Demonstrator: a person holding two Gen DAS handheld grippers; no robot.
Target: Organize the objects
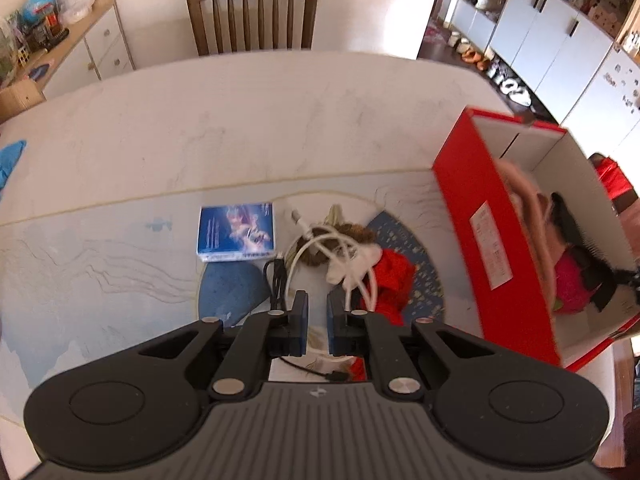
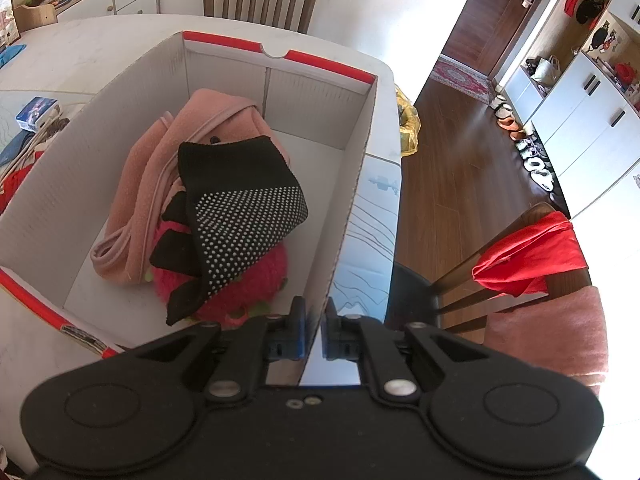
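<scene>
A red shoebox (image 1: 472, 200) with a white inside stands at the right of the table. It holds a pink cloth (image 2: 144, 184), a black dotted glove (image 2: 240, 204) and a pink plush (image 2: 256, 280). My right gripper (image 2: 315, 320) is shut on the shoebox's right wall (image 2: 360, 160) at its near end. My left gripper (image 1: 318, 320) hovers shut and empty over a pile left of the shoebox: a white cable (image 1: 320, 240), a black cable (image 1: 276, 280), a red cloth (image 1: 394, 276) and a brown fluffy thing (image 1: 352, 234). A small blue box (image 1: 238, 232) lies beside them.
The pale table (image 1: 200, 120) has a wooden chair (image 1: 252, 12) at its far side and a blue cloth (image 1: 10, 160) at its left edge. A sideboard (image 1: 84, 48) stands at far left. Right of the table are a yellow bag (image 2: 408, 120) and a chair draped in red (image 2: 528, 256).
</scene>
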